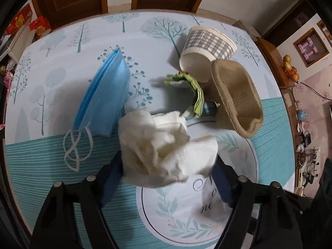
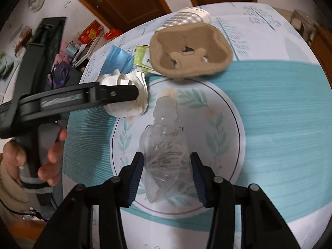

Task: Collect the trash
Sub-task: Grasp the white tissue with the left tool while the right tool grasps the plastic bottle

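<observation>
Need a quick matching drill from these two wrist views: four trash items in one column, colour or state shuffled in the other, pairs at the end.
Items:
1. mask
2. tissue
3. bottle
4. cup

States:
A. clear, crushed, between the right gripper's fingers
B. grey check, lying on its side
C. white, crumpled, between the left gripper's fingers
D. blue, folded, ear loops on the table

Pairs: 1-D, 2-C, 3-A, 4-B
</observation>
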`<action>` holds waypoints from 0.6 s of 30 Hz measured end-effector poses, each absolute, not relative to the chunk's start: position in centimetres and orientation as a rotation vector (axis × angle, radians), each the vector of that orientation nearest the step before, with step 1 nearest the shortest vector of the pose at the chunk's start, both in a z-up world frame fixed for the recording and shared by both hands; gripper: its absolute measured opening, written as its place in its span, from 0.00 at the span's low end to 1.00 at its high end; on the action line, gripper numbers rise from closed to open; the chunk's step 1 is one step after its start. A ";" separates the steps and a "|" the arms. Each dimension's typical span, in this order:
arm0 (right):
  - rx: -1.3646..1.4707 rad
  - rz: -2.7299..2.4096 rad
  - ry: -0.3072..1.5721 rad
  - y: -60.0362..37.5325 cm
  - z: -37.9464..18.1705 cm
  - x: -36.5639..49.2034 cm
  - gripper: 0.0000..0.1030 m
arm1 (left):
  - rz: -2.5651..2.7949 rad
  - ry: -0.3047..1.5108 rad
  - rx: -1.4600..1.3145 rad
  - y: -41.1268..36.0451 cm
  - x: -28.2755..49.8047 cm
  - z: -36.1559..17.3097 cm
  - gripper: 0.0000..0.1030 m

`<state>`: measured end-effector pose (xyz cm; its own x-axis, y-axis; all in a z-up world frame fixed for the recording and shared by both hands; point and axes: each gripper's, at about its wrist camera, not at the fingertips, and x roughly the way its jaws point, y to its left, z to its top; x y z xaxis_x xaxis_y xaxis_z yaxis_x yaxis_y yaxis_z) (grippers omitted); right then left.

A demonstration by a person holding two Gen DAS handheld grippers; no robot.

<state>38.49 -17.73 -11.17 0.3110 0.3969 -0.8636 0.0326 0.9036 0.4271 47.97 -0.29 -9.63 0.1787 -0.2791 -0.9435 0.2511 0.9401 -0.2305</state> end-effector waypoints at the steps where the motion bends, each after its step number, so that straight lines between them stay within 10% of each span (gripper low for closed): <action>1: 0.409 0.246 1.240 -17.8 -11.2 38.4 0.44 | -0.375 1.333 -0.019 -0.4 47.9 -9.6 0.68; 4: 0.432 0.226 1.233 -18.3 -11.2 37.7 0.43 | -0.381 1.318 0.002 -0.4 47.4 -9.3 0.39; 18: 0.476 0.238 1.183 -20.4 -8.6 33.3 0.43 | -0.387 1.275 -0.046 1.9 39.2 -5.8 0.35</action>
